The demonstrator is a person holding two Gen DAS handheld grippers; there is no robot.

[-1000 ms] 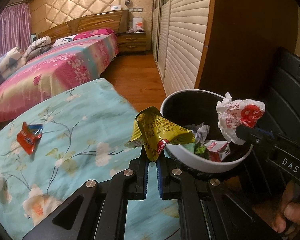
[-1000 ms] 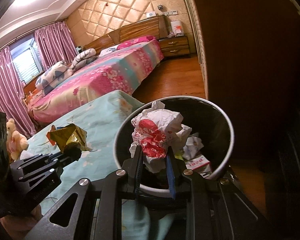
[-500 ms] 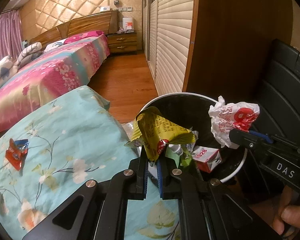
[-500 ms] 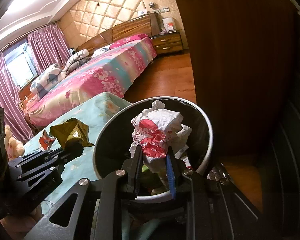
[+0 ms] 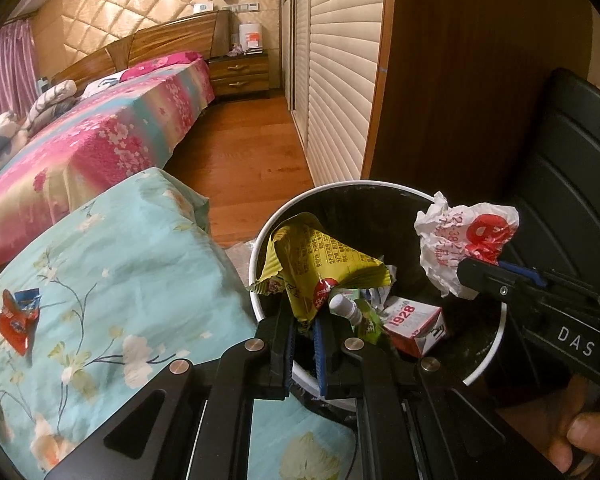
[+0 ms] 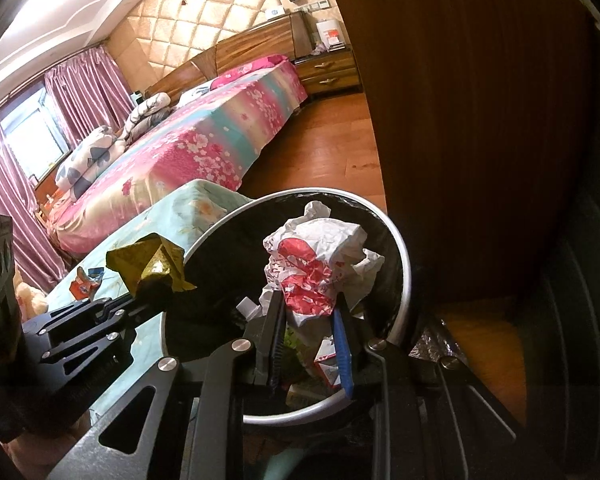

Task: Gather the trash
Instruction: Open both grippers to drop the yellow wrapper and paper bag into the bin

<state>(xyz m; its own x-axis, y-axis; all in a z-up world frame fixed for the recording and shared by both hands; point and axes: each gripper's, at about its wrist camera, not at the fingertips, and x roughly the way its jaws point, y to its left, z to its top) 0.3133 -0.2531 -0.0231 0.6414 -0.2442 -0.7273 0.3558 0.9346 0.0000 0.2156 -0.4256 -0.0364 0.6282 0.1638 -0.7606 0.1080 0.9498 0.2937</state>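
Over the open bin (image 5: pixel 256 248), both tongs carry trash that is not yet dropped. The left tongs (image 5: pixel 303 320) are clamped on a yellow wrapper (image 5: pixel 320 258), thin crinkled foil folded into a rough cone, hanging just inside the near rim. The right tongs (image 6: pixel 308 312) pinch a ball of crumpled white paper (image 6: pixel 320 256) printed in red, held above the middle of the bin. Already inside lie a small red-and-white carton (image 5: pixel 412 320), a little white bottle (image 5: pixel 342 304) and scraps of paper, so part of the job looks done. One red and blue wrapper (image 5: pixel 18 316), flat and shiny, lies on the flowered turquoise bedspread (image 5: pixel 140 260), well apart from the bin, and is left to collect.
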